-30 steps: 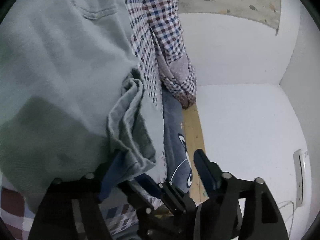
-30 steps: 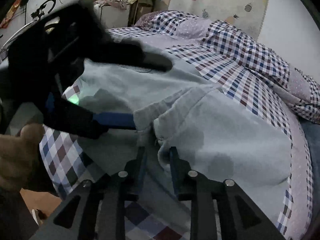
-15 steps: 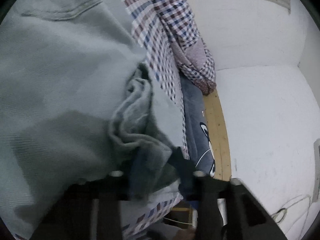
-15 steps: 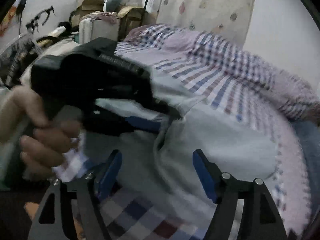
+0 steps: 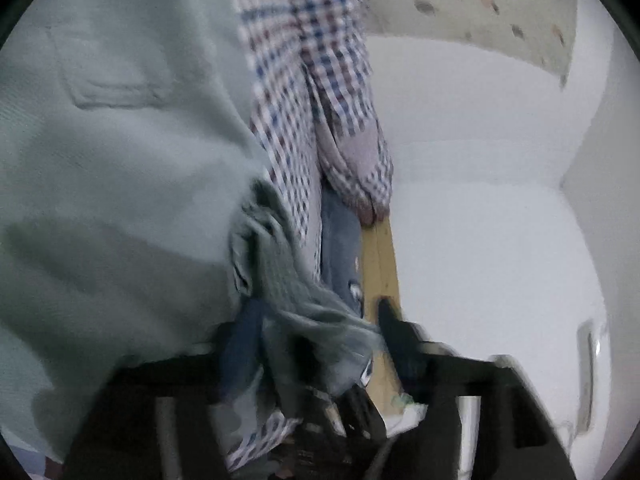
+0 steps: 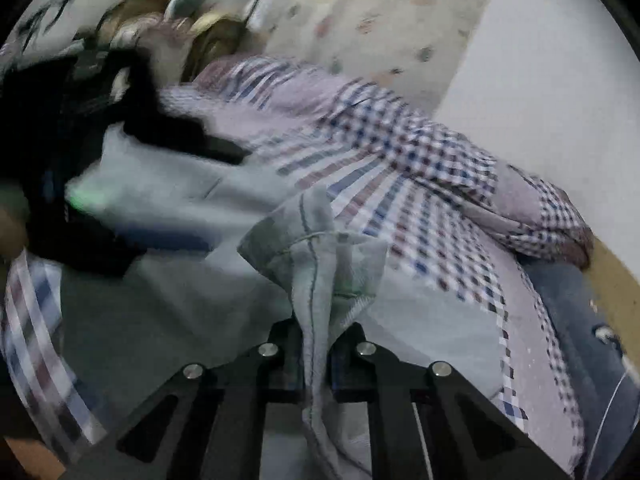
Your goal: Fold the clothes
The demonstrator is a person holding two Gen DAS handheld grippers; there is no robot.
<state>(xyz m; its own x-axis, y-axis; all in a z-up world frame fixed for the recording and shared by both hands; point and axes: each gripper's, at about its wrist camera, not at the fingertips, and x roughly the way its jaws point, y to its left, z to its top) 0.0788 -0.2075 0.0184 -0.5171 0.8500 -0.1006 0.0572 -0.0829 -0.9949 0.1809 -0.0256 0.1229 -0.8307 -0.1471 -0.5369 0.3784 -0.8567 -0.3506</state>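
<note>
**Bed, Wall and Clutter in the Room**

A bed is covered by a checked sheet. A crumpled checked quilt is seen along the wall side, above a blue cloth. A wooden bed edge is seen beside the white wall. A patterned curtain is hung behind; blurred boxes are stacked near it.

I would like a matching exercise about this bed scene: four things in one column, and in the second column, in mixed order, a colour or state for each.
Things:
1. pale green garment
2. bedsheet
3. right tongs
4. bed frame edge

Colour or state:
A. bare yellowish wood
B. red, blue and white checks
C. closed on a fold of cloth
D. plain light grey-green, spread on the bed

Right pairs: 1-D, 2-B, 3-C, 4-A
</note>
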